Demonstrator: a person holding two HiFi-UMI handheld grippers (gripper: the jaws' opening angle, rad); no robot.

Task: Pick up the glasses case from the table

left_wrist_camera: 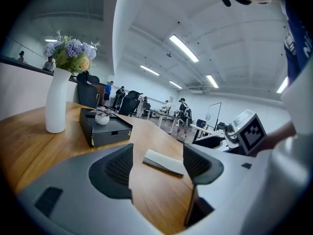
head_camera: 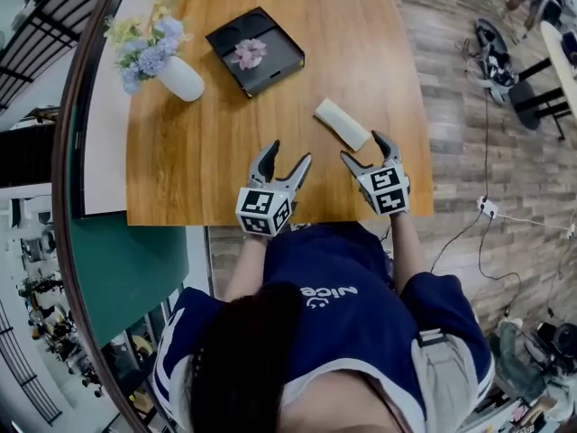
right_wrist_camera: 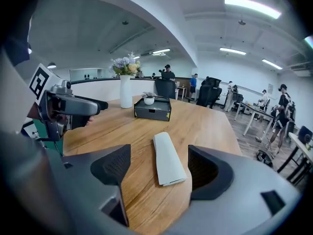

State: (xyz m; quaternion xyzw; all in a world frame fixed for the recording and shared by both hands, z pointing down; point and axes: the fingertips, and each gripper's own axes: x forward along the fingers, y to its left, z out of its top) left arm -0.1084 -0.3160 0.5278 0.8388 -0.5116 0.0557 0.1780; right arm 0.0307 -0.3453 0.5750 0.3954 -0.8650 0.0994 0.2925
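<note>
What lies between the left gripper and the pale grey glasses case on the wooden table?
Only bare wooden table: the left gripper view shows nothing between the left gripper and the pale grey glasses case; the head view agrees.

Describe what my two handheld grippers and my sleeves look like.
The left gripper and right gripper are grey plastic, each with two tapered jaws lined with dark ribbed pads. Each carries a white cube printed with black square markers. No cables show. The shirt is dark blue and short-sleeved, with white lettering.
</note>
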